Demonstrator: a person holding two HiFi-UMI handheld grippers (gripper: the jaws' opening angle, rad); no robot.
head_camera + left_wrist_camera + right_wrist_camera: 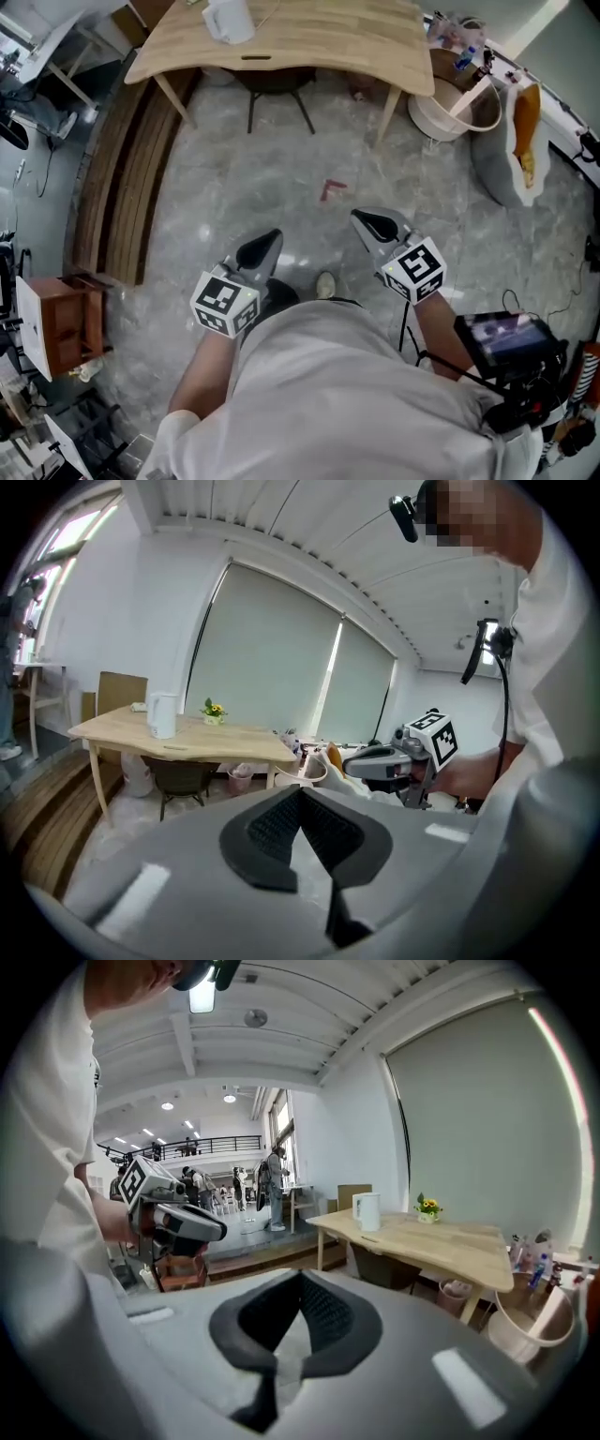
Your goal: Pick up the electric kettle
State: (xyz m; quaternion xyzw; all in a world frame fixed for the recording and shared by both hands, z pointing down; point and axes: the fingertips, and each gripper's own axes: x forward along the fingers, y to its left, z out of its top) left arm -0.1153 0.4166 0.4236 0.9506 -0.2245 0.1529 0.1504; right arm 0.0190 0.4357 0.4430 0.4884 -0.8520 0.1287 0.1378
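1. Clearly the coming move depends on distance. The electric kettle (228,19) stands upright near the left end of the table (319,42), straight ahead and well apart from both tools, with open floor (281,178) between.
2. In the head view the left tool (262,249) lines up with the kettle more closely than the right tool (379,225). I judge the left to be nearer; the right would have to reach across.
3. Both tools are closed and empty, with the pads meeting at the tips in each gripper view. Either one must open before a grasp.
4. The kettle's long axis is vertical. Which way its handle faces cannot be told from here.
5. The table is pale wood on splayed legs. A dark chair (272,89) is tucked beneath it, and a small flower pot (214,711) sits near the kettle.
6. The floor is glossy grey stone. Wooden steps (131,178) run along the left, and a pale bucket (455,108) stands by the table's right end.
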